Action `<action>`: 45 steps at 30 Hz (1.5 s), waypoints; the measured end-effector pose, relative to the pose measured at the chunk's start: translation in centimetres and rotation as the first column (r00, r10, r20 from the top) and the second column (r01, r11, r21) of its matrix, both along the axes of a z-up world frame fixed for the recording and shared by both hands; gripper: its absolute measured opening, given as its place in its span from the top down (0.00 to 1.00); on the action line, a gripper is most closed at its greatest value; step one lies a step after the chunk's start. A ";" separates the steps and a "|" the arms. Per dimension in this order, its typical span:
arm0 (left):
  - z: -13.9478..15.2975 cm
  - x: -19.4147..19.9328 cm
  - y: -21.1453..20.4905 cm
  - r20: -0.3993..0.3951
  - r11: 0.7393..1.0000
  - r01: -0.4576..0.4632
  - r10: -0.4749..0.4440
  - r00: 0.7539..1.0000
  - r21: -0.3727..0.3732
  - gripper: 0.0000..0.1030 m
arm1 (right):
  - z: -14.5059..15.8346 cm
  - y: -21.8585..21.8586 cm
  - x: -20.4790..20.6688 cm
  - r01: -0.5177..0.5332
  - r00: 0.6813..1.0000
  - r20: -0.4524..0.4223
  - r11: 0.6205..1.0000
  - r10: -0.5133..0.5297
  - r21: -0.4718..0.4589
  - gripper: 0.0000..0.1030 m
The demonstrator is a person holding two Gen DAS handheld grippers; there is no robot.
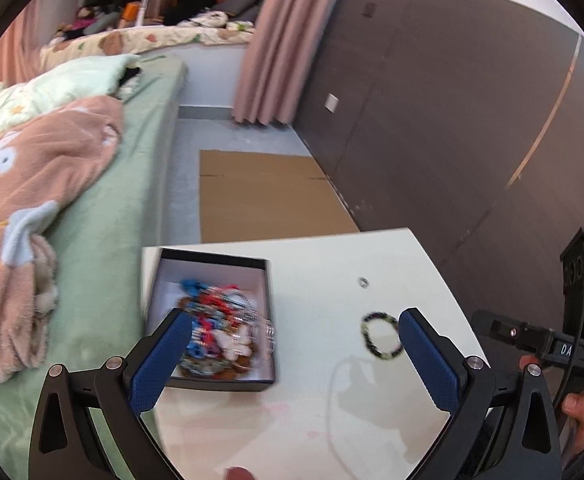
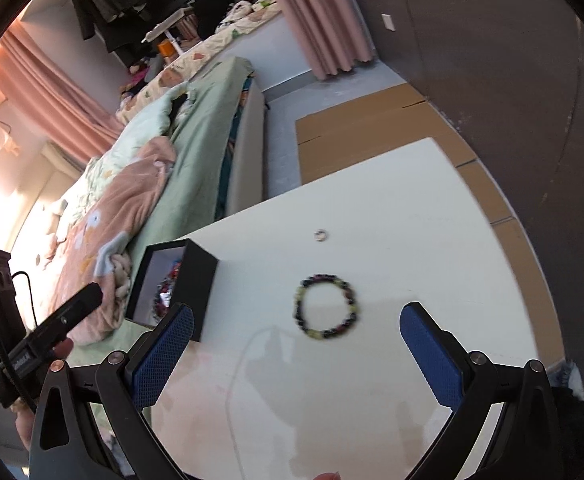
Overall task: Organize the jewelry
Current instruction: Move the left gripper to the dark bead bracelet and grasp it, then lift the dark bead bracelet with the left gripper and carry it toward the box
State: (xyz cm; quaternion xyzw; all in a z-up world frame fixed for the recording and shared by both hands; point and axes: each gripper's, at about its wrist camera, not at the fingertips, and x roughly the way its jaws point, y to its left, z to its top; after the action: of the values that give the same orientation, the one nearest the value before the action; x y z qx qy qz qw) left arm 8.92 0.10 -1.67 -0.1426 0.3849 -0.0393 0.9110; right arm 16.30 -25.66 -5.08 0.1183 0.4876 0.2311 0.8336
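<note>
A black open box [image 1: 269,304] with a white lining holds a heap of colourful jewelry [image 1: 223,328] at the white table's left edge; it also shows in the right wrist view [image 2: 195,280]. A dark and green beaded bracelet [image 1: 380,336] [image 2: 326,306] lies on the table right of the box. A small silver ring [image 1: 363,281] [image 2: 321,235] lies farther back. My left gripper [image 1: 294,340] is open and empty, above the table between box and bracelet. My right gripper [image 2: 296,336] is open and empty, just short of the bracelet.
The white table [image 1: 332,420] [image 2: 412,240] stands beside a green bed [image 1: 103,240] with a pink blanket. Flat cardboard [image 1: 259,196] lies on the floor beyond the table. A dark wall panel [image 1: 452,120] runs along the right. A thin pale cord [image 2: 235,380] crosses the table.
</note>
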 end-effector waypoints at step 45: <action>-10.8 9.0 -12.3 -0.225 0.950 0.244 -0.199 0.954 0.195 0.93 | -2.4 -6.5 4.9 0.157 0.984 -0.053 0.972 -0.168 -0.172 0.00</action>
State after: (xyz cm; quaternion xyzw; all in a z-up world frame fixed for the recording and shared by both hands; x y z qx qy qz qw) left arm 17.89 -12.18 -12.45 0.0007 0.4912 -0.0841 0.8670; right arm 21.20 -32.21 -7.44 0.0952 0.5218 0.1161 0.8398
